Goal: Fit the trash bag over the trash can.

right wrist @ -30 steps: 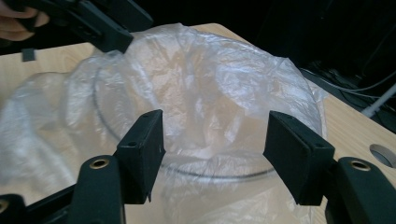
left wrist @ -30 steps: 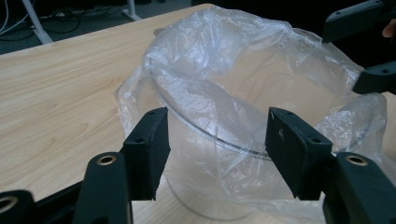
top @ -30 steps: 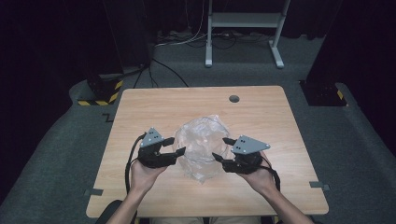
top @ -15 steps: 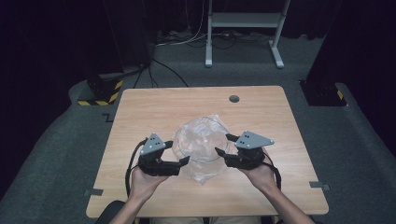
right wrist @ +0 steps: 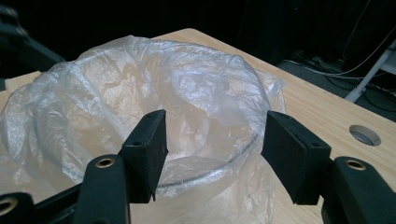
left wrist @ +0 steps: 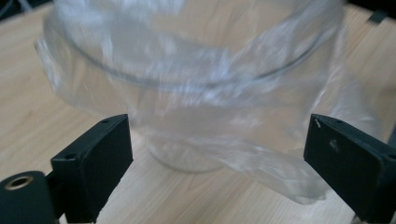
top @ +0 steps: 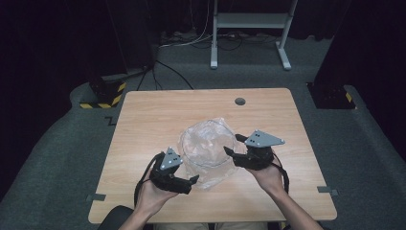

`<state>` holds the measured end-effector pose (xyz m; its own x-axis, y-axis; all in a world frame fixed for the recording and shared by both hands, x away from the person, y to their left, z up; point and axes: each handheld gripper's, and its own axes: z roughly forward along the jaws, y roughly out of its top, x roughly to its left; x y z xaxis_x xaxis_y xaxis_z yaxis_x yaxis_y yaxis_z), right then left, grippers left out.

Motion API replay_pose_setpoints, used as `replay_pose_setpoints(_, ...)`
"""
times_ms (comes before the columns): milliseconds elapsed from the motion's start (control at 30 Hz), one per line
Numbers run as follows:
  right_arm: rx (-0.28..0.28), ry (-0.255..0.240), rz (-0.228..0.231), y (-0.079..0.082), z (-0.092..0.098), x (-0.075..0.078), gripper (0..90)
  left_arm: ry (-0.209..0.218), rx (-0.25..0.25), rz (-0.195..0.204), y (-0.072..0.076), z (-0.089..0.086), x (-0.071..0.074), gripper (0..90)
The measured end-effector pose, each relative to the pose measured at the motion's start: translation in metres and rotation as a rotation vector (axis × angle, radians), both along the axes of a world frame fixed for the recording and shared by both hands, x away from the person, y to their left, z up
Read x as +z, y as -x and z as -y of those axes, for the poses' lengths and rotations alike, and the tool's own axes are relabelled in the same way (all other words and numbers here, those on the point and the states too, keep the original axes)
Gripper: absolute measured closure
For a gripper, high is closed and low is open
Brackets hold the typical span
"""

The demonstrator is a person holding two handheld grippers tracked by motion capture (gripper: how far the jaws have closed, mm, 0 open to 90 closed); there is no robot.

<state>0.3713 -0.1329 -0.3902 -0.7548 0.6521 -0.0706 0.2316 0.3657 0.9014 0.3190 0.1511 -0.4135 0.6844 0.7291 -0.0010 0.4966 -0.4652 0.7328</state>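
A wooden tabletop (top: 143, 124) carries a clear round bowl (top: 208, 143) lined with a thin clear plastic bag (top: 210, 170) whose film spills over the rim and onto the wood. Bowl and bag are both see-through, so where one ends and the other begins is hard to make out, and the bowl's base is blurred in the left gripper view.

The right gripper (top: 231, 146) sits at the bowl's right side. Its jaws stand apart, spanning the draped rim; in the right gripper view the film lies between them, yet whether either pad touches it cannot be told.

The left gripper (top: 193, 181) lies just in front of the bowl's near-left edge. Its jaws have just been opening and now stand wide, with a loose flap of the bag hanging between them and touching neither pad. The person's forearms are cut off at the bottom edge of the high view.
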Motion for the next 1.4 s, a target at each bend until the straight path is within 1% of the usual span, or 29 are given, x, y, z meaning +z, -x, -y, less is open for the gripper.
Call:
replay_pose_setpoints(67, 0.001, 0.003, -0.001, 0.0, -0.001, 0.0, 39.9, -0.056, 0.027, -0.038, -0.007, 0.0, -0.008, 11.4)
replay_pose_setpoints(100, 0.001, 0.005, -0.002, 0.0, -0.001, -0.001, 40.0, -0.075, 0.043, -0.058, -0.01, -0.001, -0.01, 13.1)
replay_pose_setpoints(167, 0.003, 0.006, -0.002, -0.001, -0.001, -0.001, 40.1, -0.073, 0.062, -0.086, -0.014, -0.004, -0.012, 14.7)
replay_pose_setpoints(200, 0.003, 0.006, -0.003, -0.001, -0.001, -0.001, 40.1, -0.065, 0.061, -0.09, -0.015, -0.007, -0.01, 14.9)
replay_pose_setpoints(233, 0.003, 0.005, -0.002, -0.001, -0.001, 0.0, 40.2, -0.044, 0.052, -0.09, -0.015, -0.01, -0.007, 15.0)
replay_pose_setpoints(267, 0.003, 0.003, -0.002, -0.002, -0.001, 0.0, 40.4, -0.015, 0.035, -0.08, -0.013, -0.014, -0.003, 15.0)
replay_pose_setpoints(333, 0.002, -0.004, 0.0, -0.002, 0.0, 0.002, 40.6, 0.043, -0.005, -0.039, -0.008, -0.019, 0.006, 14.7)
replay_pose_setpoints(400, 0.002, -0.016, 0.0, -0.003, 0.001, 0.003, 41.0, 0.091, -0.026, -0.012, -0.005, -0.025, 0.014, 14.2)
replay_pose_setpoints(467, 0.001, -0.03, -0.005, -0.004, 0.002, 0.005, 41.7, 0.133, -0.036, -0.01, -0.004, -0.031, 0.018, 13.5)
replay_pose_setpoints(567, -0.003, -0.031, -0.006, -0.008, 0.002, 0.006, 43.2, 0.17, -0.036, -0.015, -0.005, -0.038, 0.019, 13.1)
replay_pose_setpoints(633, -0.007, -0.031, -0.008, -0.011, 0.002, 0.006, 44.2, 0.2, -0.053, -0.023, -0.006, -0.042, 0.021, 13.5)
replay_pose_setpoints(667, -0.009, -0.031, -0.011, -0.012, 0.002, 0.006, 44.8, 0.217, -0.065, -0.034, -0.006, -0.043, 0.022, 13.8)
replay_pose_setpoints(800, -0.017, -0.034, -0.022, -0.018, 0.002, 0.005, 46.4, 0.217, -0.071, -0.026, -0.004, -0.046, 0.024, 14.7)
replay_pose_setpoints(867, -0.018, -0.035, -0.023, -0.02, 0.002, 0.005, 47.4, 0.218, -0.059, -0.016, -0.005, -0.046, 0.025, 15.0)
replay_pose_setpoints(967, -0.014, -0.034, -0.026, -0.024, -0.002, 0.005, 49.9, 0.229, -0.034, -0.001, -0.01, -0.044, 0.025, 15.7)
replay_pose_setpoints(1033, -0.013, -0.032, -0.027, -0.027, -0.005, 0.004, 51.8, 0.239, -0.013, 0.007, -0.016, -0.043, 0.024, 16.1)
replay_pose_setpoints(1100, -0.013, -0.027, -0.027, -0.029, -0.008, 0.002, 54.4, 0.244, 0.02, 0.015, -0.022, -0.04, 0.024, 17.7)
replay_pose_setpoints(1167, -0.014, -0.018, -0.032, -0.032, -0.011, 0.0, 55.7, 0.26, 0.038, 0.029, -0.028, -0.039, 0.025, 18.1)
replay_pose_setpoints(1267, -0.02, -0.004, -0.037, -0.037, -0.014, -0.003, 56.2, 0.285, 0.08, 0.045, -0.036, -0.037, 0.026, 19.0)
replay_pose_setpoints(1333, -0.026, -0.001, -0.033, -0.039, -0.016, -0.003, 55.9, 0.287, 0.111, 0.055, -0.043, -0.036, 0.027, 19.6)
replay_pose_setpoints(1400, -0.031, 0.013, -0.028, -0.041, -0.018, -0.002, 55.5, 0.295, 0.132, 0.067, -0.048, -0.034, 0.027, 21.4)
